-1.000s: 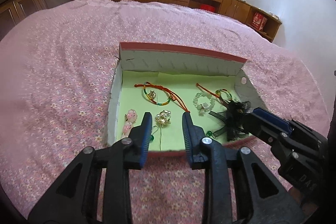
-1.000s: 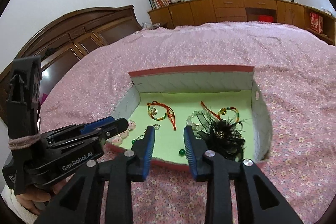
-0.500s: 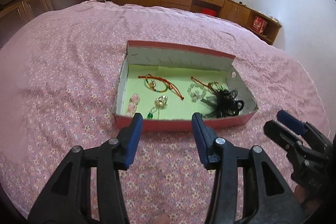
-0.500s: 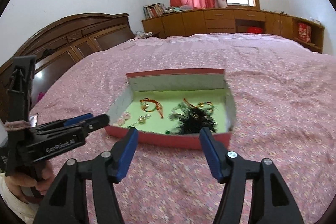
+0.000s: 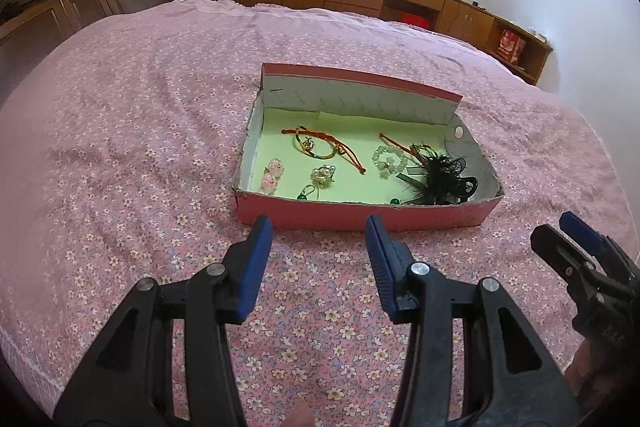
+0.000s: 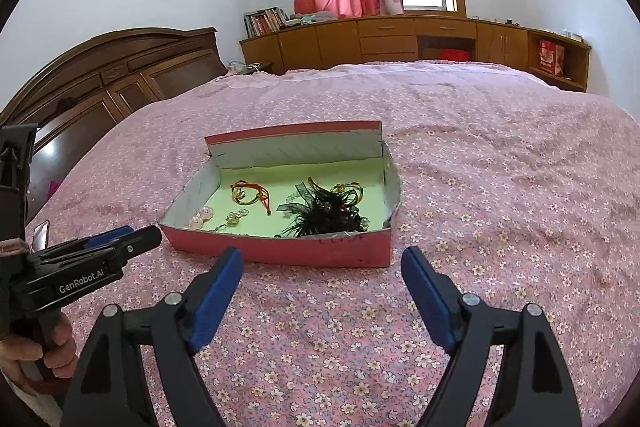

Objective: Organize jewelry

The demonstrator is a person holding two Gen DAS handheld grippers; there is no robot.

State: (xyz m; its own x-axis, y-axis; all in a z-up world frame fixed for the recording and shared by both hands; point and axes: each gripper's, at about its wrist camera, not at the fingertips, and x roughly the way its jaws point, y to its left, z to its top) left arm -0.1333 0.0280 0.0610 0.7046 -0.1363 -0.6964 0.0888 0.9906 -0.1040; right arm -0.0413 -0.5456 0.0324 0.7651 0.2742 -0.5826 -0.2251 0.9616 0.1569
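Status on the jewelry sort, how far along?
Looks done or nearly so: bracelets, pink beads, pearl charm and black feather piece all lie in the red box. In hand: nothing; left gripper and right gripper are open and empty. No jewelry visible on the bedspread.

A shallow red box (image 5: 360, 217) with a pale green floor lies open on the bed. Inside it: two pink charms (image 5: 272, 175) at its left wall, a red-and-green cord bracelet (image 5: 324, 147) mid-floor, a black feathery piece (image 5: 444, 175) at its right wall.
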